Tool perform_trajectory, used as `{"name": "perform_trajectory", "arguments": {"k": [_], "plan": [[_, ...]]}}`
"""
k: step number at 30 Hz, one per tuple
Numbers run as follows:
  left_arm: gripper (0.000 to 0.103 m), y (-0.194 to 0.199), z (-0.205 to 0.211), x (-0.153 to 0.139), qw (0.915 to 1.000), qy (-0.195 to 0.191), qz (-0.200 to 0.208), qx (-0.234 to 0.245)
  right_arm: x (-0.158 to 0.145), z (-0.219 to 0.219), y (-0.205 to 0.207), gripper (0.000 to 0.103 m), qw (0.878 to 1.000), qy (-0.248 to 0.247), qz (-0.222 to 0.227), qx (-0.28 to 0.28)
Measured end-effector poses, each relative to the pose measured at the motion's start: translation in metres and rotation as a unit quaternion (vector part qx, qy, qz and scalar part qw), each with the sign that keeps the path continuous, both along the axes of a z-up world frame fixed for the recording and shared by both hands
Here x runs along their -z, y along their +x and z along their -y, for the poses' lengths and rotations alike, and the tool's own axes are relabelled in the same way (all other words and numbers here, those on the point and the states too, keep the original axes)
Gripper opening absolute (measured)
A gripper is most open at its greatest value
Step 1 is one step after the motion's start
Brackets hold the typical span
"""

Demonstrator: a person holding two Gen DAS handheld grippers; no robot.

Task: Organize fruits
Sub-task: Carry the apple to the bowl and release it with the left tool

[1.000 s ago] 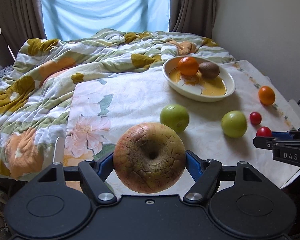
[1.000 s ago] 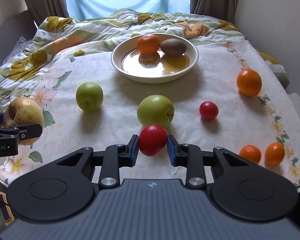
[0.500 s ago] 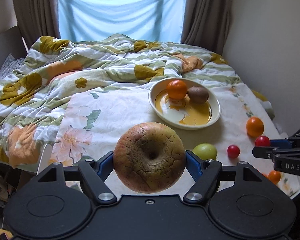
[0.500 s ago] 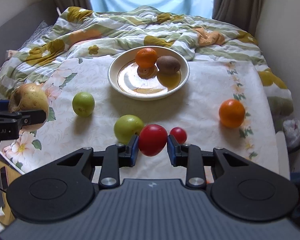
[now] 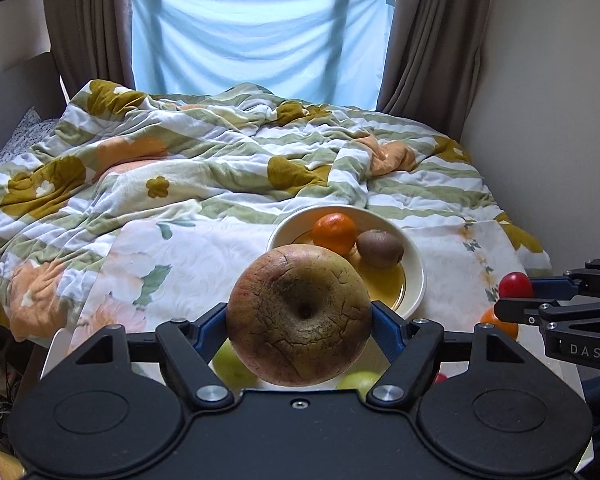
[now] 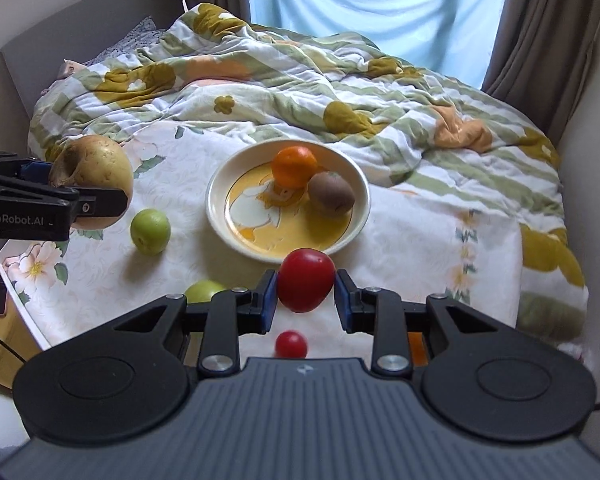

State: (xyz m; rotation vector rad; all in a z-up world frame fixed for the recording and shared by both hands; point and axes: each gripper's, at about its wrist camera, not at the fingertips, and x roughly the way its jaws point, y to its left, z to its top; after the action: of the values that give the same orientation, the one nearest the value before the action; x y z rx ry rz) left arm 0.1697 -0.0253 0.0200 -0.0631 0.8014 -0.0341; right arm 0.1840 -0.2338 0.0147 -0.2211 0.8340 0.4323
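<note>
Fruit lies across a floral cloth [image 6: 420,240] spread on the bed. At the cloth's left edge the left gripper [image 5: 299,322] clamps a large cracked apple [image 5: 299,316], lifted clear. A green apple [image 6: 150,232] sits near that edge. At the middle stands a bowl [image 6: 220,216] holding an orange [image 6: 294,166] and a kiwi [image 6: 331,193]. Before it the right gripper [image 6: 306,292], nearly closed, grips a red tomato [image 6: 306,286] in the air.

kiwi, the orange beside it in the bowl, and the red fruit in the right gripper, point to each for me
kiwi [image 6: 331,193], right wrist view, middle of its brown skin
orange [image 6: 294,166], right wrist view, centre of its peel
red fruit [image 6: 306,285], right wrist view, its front face between the pads
</note>
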Motion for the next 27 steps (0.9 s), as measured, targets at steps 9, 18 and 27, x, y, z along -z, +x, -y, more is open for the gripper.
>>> {"name": "perform_trajectory", "arguments": {"k": [9, 18, 27], "plan": [[0.078, 0.058, 0.012, 0.017, 0.9994, 0.018, -0.013, 0.027, 0.000, 0.010, 0.052, 0.045, 1.000, 0.007, -0.003, 0.012], [0.078, 0.110, 0.023, 0.042, 0.9974, 0.036, -0.037, 0.050, 0.017, 0.005, 0.090, 0.045, 0.999, 0.016, -0.019, 0.035], [0.078, 0.142, 0.029, 0.076, 0.9931, 0.063, -0.068, 0.072, 0.032, -0.001, 0.121, 0.045, 0.998, 0.017, -0.036, 0.052]]}}
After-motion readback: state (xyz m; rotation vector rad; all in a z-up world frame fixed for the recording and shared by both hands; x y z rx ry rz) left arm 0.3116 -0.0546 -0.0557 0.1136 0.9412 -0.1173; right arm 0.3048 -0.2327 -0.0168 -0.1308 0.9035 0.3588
